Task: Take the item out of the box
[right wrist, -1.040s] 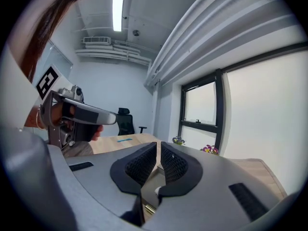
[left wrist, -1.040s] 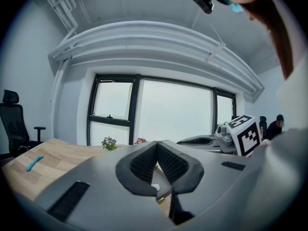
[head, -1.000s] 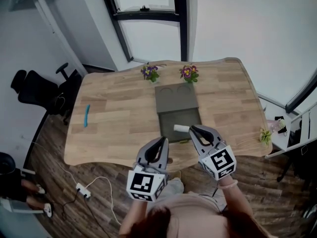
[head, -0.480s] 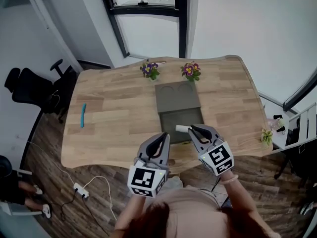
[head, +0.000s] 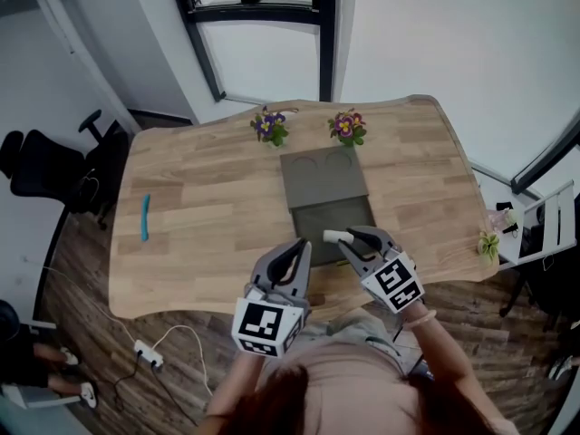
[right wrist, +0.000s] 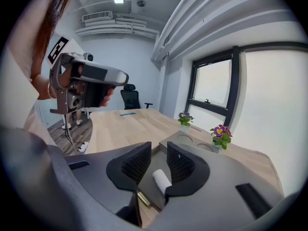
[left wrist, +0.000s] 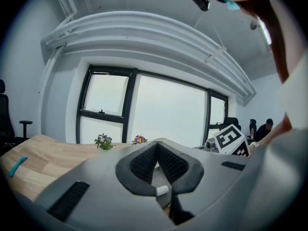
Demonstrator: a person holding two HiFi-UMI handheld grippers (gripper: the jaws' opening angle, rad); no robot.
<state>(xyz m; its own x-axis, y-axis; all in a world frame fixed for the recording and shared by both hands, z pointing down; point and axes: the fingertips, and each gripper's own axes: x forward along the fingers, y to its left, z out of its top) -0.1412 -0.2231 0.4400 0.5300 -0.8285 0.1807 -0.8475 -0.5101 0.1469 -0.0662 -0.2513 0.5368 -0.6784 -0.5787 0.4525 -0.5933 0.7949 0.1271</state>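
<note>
An open grey box (head: pixel 328 227) lies on the wooden table (head: pixel 208 198), its lid (head: pixel 323 174) folded back toward the flowers. A white roll (head: pixel 334 236) rests in the box near its front edge; the right gripper view has the roll (right wrist: pixel 161 179) low between the jaws. My right gripper (head: pixel 351 241) hangs just over it. Its jaws have just been opening, and the pads stand apart from the roll, not pressing it. My left gripper (head: pixel 295 248) hovers at the table's front edge, left of the box, its pads meeting at the tip with nothing held.
Two small flower pots (head: pixel 272 128) (head: pixel 346 127) stand behind the box lid. A blue pen (head: pixel 145 217) lies at the table's left. A brass latch (right wrist: pixel 143 198) sits on the box's front wall. Office chairs (head: pixel 45 166) stand off to the left.
The right gripper has sunk toward the box front and its jaws have parted over the white roll. The left gripper has drifted slightly along the table edge.
</note>
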